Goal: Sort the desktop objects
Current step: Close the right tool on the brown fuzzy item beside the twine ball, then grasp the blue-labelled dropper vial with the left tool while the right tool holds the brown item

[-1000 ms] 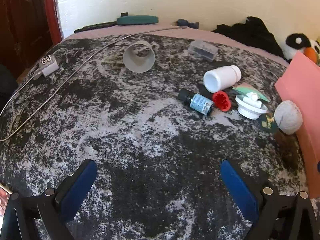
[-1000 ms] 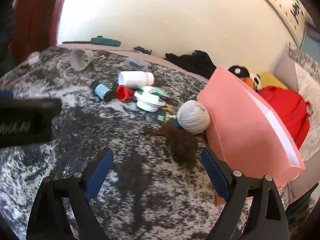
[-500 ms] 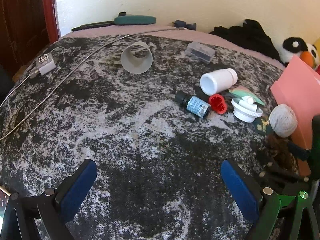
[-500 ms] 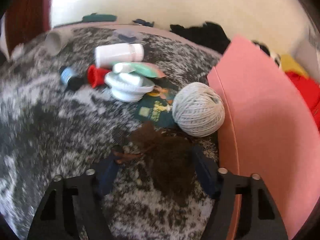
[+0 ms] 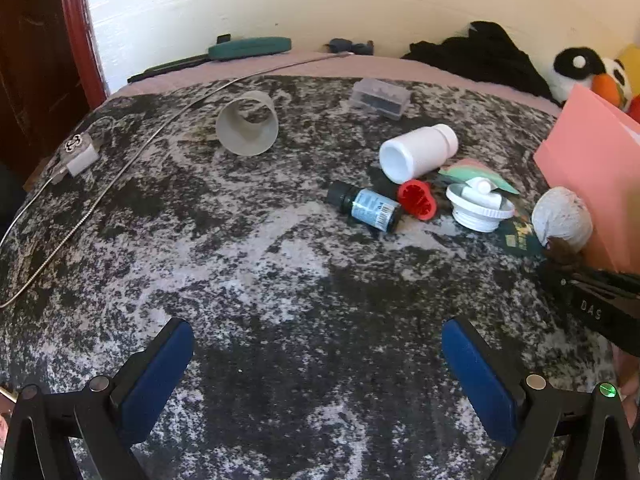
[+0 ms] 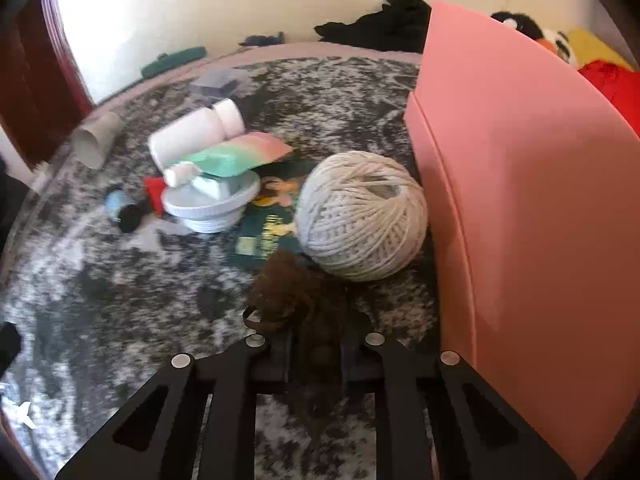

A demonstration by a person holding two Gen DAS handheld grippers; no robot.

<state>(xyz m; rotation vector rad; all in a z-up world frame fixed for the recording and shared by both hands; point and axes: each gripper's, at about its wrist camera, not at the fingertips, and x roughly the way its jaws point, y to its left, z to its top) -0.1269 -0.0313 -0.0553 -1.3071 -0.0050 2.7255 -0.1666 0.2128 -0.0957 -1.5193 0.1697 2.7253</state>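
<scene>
My right gripper (image 6: 316, 348) is shut on a brown fuzzy hair tie (image 6: 292, 296) that lies in front of a ball of white twine (image 6: 360, 216). The twine rests against a pink box (image 6: 520, 200). In the left wrist view the right gripper (image 5: 560, 272) shows at the right edge, by the twine ball (image 5: 562, 220) and the pink box (image 5: 588, 172). My left gripper (image 5: 316, 360) is open and empty above the mottled cloth. A white bottle (image 5: 416, 152), a dark dropper bottle (image 5: 366, 206), a red cap (image 5: 416, 200) and a white lid (image 5: 480, 208) lie in a cluster.
A grey cup (image 5: 247, 128) lies on its side at the back left. A clear case (image 5: 380, 98) sits behind the cluster. A charger (image 5: 80, 156) and metal cable (image 5: 80, 224) run along the left. A plush toy (image 5: 592, 72) and black cloth (image 5: 480, 52) lie by the wall.
My right gripper moved forward and closed its jaws on the brown hair tie. The left gripper stayed nearly still and open.
</scene>
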